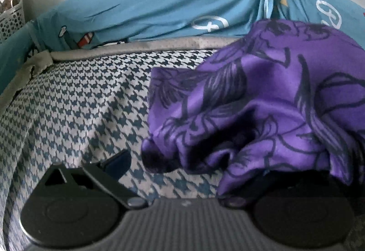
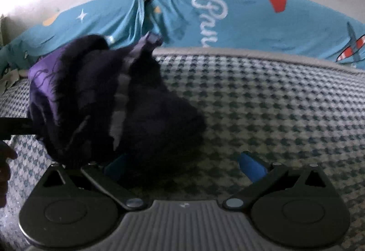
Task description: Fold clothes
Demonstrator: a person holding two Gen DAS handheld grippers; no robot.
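A purple garment [image 1: 262, 100] with dark flower outlines hangs bunched above the houndstooth bed cover [image 1: 75, 104]. In the left wrist view it drapes over the right side of my left gripper [image 1: 182, 164] and hides the right finger. The left finger [image 1: 117, 159] stands wide, so the jaws are open. In the right wrist view the same garment [image 2: 109, 100] looks dark and blurred at the left, just ahead of the left finger. My right gripper [image 2: 182, 165] is open, both blue fingertips [image 2: 252, 166] showing, with nothing between them.
A teal printed sheet [image 2: 251, 22] hangs along the far edge of the bed under a white wall. A white perforated basket [image 1: 11, 20] stands at the far left. A hand [image 2: 4, 166] and a black bar [image 2: 13, 127] show at the left edge.
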